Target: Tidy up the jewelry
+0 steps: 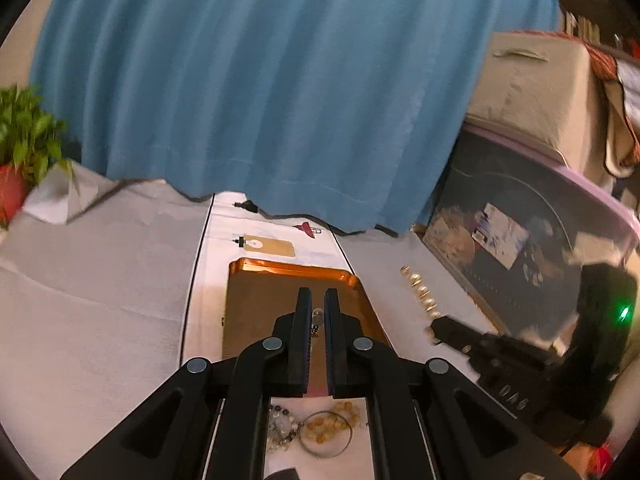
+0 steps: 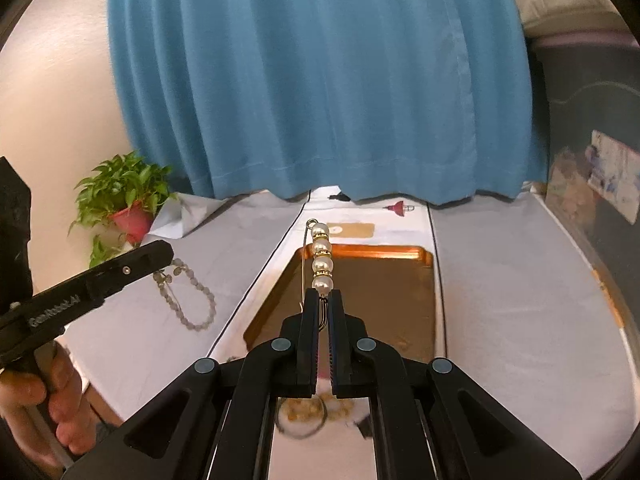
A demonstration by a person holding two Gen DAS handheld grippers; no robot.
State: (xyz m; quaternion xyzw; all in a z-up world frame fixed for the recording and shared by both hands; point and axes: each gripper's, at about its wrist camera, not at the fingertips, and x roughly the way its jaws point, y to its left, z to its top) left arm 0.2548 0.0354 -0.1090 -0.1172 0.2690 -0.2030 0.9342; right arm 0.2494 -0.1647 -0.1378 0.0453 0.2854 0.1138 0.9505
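Note:
My left gripper (image 1: 318,292) is shut on a grey bead strand (image 2: 192,304). The strand dangles from that gripper (image 2: 166,254) to the left of the copper tray (image 2: 400,264); only a bead (image 1: 317,315) shows between the fingers in the left wrist view. My right gripper (image 2: 322,294) is shut on a pearl pin (image 2: 322,256), which sticks out forward over the tray's near left part. From the left wrist, the right gripper (image 1: 434,326) and pearl pin (image 1: 418,290) are right of the tray (image 1: 260,280). The tray looks bare.
Amber beads (image 1: 332,424), a thin bangle (image 1: 344,446) and a pale bead bracelet (image 1: 280,424) lie on the white cloth below my fingers. A tan tag (image 1: 272,246) lies beyond the tray. A potted plant (image 2: 128,216) stands left, a blue curtain (image 2: 320,80) behind, a lidded bin (image 1: 520,240) right. A person's hand (image 2: 40,408) grips the left handle.

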